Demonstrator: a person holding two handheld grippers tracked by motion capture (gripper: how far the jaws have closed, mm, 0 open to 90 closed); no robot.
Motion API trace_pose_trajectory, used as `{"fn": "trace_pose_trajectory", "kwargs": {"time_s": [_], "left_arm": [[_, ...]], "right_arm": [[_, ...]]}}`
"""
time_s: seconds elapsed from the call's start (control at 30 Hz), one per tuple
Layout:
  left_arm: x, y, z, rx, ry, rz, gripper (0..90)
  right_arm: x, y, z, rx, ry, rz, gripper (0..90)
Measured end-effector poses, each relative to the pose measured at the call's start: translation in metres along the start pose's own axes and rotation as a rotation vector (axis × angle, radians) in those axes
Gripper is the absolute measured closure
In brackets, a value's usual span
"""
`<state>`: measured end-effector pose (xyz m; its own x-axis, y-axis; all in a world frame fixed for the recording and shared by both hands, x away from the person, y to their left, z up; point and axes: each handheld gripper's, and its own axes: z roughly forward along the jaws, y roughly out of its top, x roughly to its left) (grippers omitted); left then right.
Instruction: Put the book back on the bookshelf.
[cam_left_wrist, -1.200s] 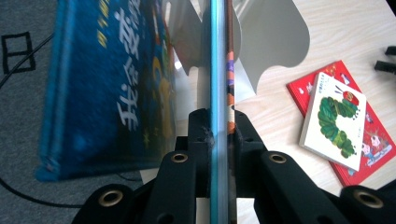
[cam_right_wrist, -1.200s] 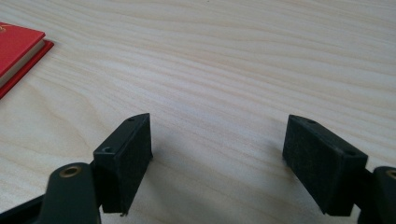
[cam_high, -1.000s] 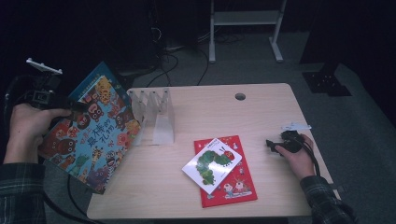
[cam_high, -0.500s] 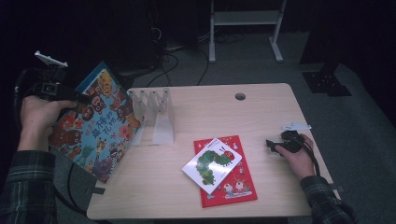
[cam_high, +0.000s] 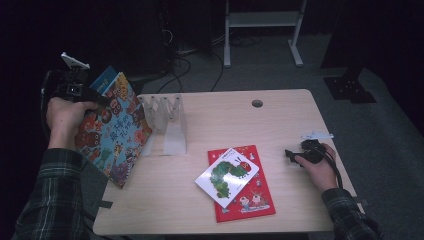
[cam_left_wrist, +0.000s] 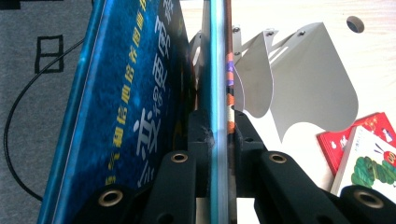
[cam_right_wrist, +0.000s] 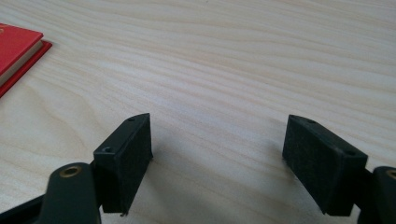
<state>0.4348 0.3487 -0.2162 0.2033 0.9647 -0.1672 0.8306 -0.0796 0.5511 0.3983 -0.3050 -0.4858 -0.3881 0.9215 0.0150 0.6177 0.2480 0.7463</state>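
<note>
My left gripper (cam_high: 101, 99) is shut on the top edge of a blue picture book with owls (cam_high: 114, 134) and holds it tilted over the table's left edge, just left of a white slotted book rack (cam_high: 169, 121). In the left gripper view the jaws of my left gripper (cam_left_wrist: 218, 136) pinch the blue book (cam_left_wrist: 133, 102) edge-on, with the rack (cam_left_wrist: 310, 79) beyond. A white caterpillar book (cam_high: 227, 175) lies on a red book (cam_high: 251, 197) mid-table. My right gripper (cam_high: 290, 153) rests on the table at the right; in its own view the right gripper (cam_right_wrist: 217, 147) is open with nothing between its fingers.
The wooden table (cam_high: 280, 120) has a cable hole (cam_high: 257, 103) near its far edge. A corner of the red book (cam_right_wrist: 16, 44) lies left of the right gripper. Cables and a white stand's legs (cam_high: 260, 35) are on the floor behind the table.
My left hand has carried the blue book to the right and away from me, closer to the rack, and the book stands more upright. The right hand has not moved.
</note>
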Motion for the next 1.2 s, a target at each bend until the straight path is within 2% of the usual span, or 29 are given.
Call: {"fn": "trace_pose_trajectory", "kwargs": {"time_s": [0.1, 0.3, 0.53, 0.67, 0.7, 0.83, 1.1, 1.2], "left_arm": [[-0.001, 0.001, 0.007, 0.01, 0.002, -0.009, 80.6], [-0.007, 0.005, 0.016, 0.031, 0.026, 0.009, 80.6], [-0.007, 0.006, 0.019, 0.027, 0.032, 0.01, 80.3], [-0.005, 0.003, 0.017, 0.045, 0.041, 0.016, 79.1], [-0.003, 0.0, 0.015, 0.042, 0.059, 0.02, 78.5], [-0.002, -0.002, 0.014, 0.024, 0.055, 0.018, 77.5], [-0.004, -0.004, 0.01, 0.008, 0.071, 0.042, 62.8], [-0.002, -0.005, 0.005, -0.014, 0.061, 0.039, 62.7]], "right_arm": [[0.0, 0.0, 0.0, 0.0, 0.0, 0.002, 22.6], [0.0, 0.0, 0.0, 0.0, -0.001, 0.003, 22.6], [0.0, 0.0, 0.0, 0.0, -0.001, 0.003, 22.7], [0.0, 0.0, 0.0, 0.0, -0.002, 0.003, 22.7], [0.0, 0.0, 0.0, 0.0, -0.001, 0.002, 22.7], [0.0, 0.0, 0.0, 0.002, -0.001, 0.004, 22.8], [0.0, 0.0, 0.0, 0.001, -0.002, 0.003, 22.8], [0.0, 0.0, 0.0, 0.001, -0.001, 0.001, 22.8]]}}
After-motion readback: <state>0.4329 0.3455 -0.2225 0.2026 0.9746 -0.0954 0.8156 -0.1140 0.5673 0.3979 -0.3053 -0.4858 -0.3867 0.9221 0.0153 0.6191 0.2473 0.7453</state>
